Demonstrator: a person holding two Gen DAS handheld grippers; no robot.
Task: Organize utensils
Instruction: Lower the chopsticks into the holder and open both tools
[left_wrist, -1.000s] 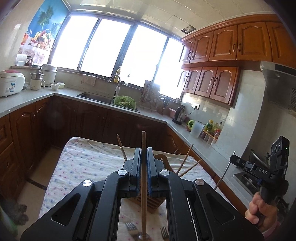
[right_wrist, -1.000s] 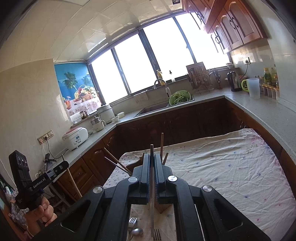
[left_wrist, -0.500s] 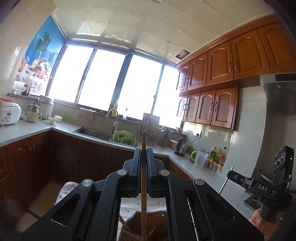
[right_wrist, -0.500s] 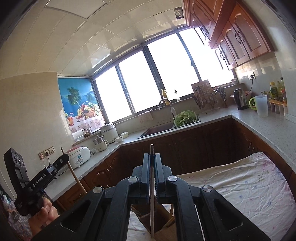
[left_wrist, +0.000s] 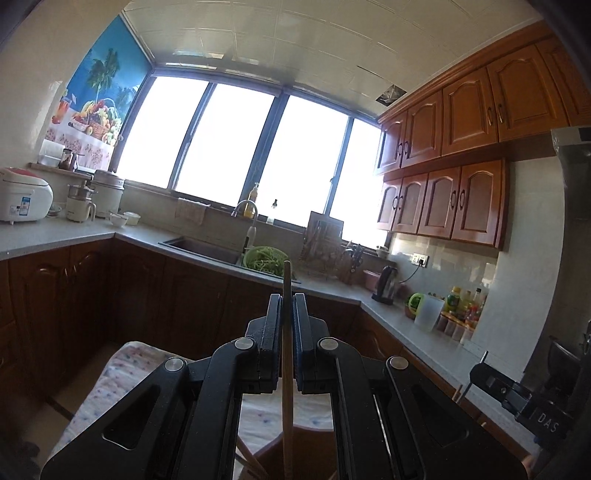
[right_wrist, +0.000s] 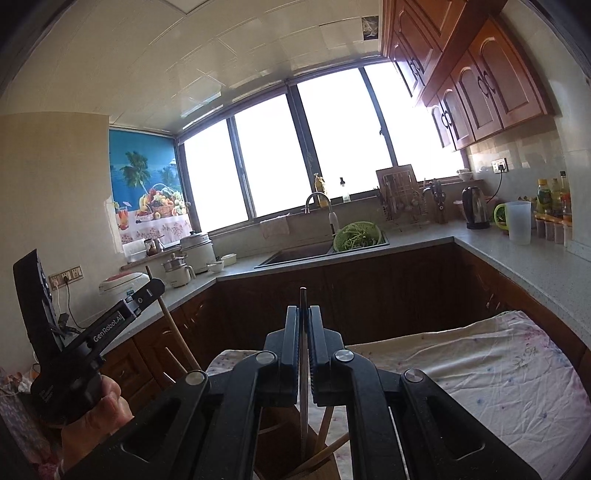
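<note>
The left claw (left_wrist: 287, 314) grips a wooden chopstick (left_wrist: 286, 369) and the right claw (right_wrist: 303, 325) a dark metal utensil (right_wrist: 303, 387), both upright over the wooden holder (right_wrist: 317, 461). Several sticks already stand inside; these two are not yet released, so I judge sorting near midway.

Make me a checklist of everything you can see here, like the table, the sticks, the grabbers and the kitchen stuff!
Surface: table with flowered cloth.
Job's things: wooden utensil and thin metal utensil, each upright over the wooden holder, which holds chopsticks.
Clutter: nothing seen on the cloth.
Grippers: left gripper shut on the wooden utensil; right gripper shut on the metal one.
Cables: kettle cord to a wall socket.
Surroundings: sink, green colander, rice cooker, wooden cabinets.
</note>
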